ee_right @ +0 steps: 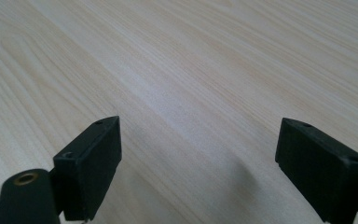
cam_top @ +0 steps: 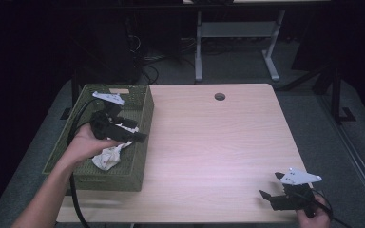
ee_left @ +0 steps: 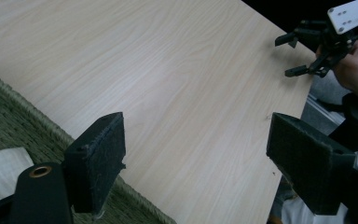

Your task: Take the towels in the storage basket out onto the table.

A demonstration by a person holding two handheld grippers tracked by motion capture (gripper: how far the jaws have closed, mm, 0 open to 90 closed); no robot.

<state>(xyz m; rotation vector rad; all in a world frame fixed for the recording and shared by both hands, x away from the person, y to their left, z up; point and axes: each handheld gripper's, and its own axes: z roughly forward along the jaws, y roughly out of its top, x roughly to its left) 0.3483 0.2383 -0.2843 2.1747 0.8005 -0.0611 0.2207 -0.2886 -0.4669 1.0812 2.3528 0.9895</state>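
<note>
A green woven basket stands on the left part of the pale wooden table. A crumpled white cloth lies inside it. My left gripper hovers over the basket's right side, pointing right, open with nothing between its jaws. In the left gripper view the open left gripper looks past the basket rim and a bit of the white cloth across bare tabletop. My right gripper is open and empty near the table's front right corner, also seen as the right gripper farther off. The right gripper faces bare wood.
A round cable hole sits at the table's far edge. Beyond the table stand a white desk frame and tangled cables on the dark floor. A black cable trails from the left gripper over the table's front edge.
</note>
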